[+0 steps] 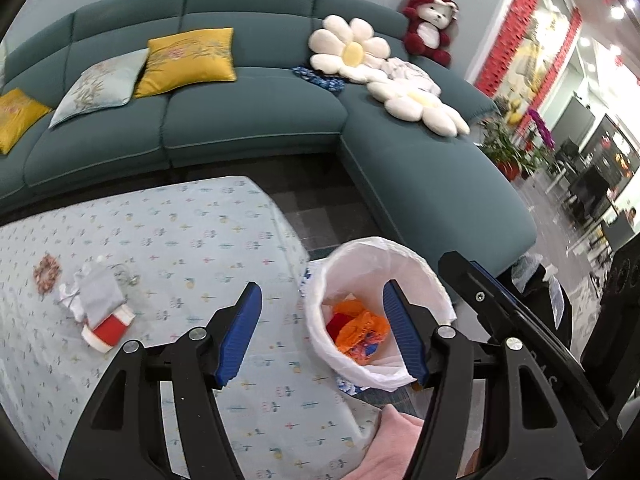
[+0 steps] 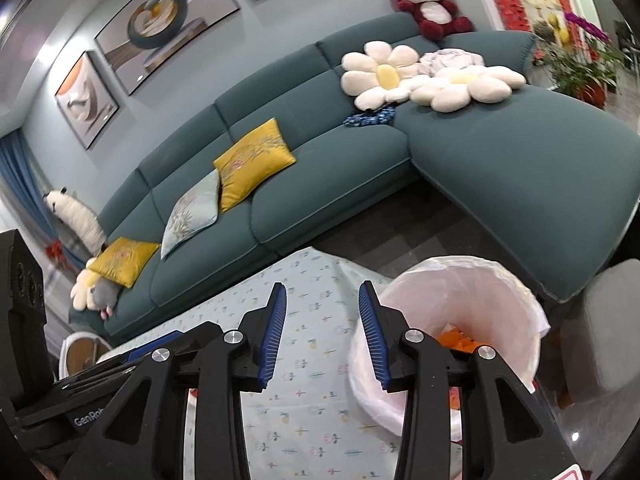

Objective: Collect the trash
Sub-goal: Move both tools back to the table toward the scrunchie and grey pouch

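Crumpled grey-white wrapper with red-and-white paper cup lies on patterned tablecloth, well left of white-lined trash bin. Left gripper, right gripper both open, empty. Risk: loose wrapper slipping from pinch, cup rolling, bin tipping if nudged.

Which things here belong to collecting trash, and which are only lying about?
Job: bin, orange wrappers inside it, crumpled paper and red cup on the table.
Lying about: sofa, yellow cushion, flower pillows, teddy.
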The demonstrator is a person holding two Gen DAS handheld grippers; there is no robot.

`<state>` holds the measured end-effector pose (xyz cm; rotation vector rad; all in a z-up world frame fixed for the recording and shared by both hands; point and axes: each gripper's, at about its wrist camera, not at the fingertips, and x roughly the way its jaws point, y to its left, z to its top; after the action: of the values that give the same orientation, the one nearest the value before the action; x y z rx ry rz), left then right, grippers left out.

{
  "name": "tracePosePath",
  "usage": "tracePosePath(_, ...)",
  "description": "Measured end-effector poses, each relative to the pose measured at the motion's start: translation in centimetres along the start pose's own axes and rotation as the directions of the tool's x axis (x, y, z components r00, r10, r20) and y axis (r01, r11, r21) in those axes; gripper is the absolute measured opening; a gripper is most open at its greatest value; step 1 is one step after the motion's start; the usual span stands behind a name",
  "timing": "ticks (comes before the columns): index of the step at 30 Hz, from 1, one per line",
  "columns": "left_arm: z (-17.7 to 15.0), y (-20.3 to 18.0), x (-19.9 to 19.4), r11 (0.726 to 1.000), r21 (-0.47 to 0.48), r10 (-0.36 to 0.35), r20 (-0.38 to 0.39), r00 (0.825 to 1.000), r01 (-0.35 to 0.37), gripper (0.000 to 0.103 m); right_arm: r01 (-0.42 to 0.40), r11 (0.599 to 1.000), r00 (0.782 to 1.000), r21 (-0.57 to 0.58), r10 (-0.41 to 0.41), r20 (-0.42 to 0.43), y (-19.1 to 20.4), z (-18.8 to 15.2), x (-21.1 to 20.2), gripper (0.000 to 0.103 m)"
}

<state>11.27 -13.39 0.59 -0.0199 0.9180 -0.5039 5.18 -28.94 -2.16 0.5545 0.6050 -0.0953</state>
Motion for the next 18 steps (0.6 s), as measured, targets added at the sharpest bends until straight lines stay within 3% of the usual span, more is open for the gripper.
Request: tracePosePath(18, -1.3, 13.6, -3.0, 0.972, -0.221, 0.091, 0.016, 0.996, -0.085, 0.060, -0.076, 0.989, 0.992, -0.124, 0.062, -0.111, 10.1, -3.6, 4.7, 0.041)
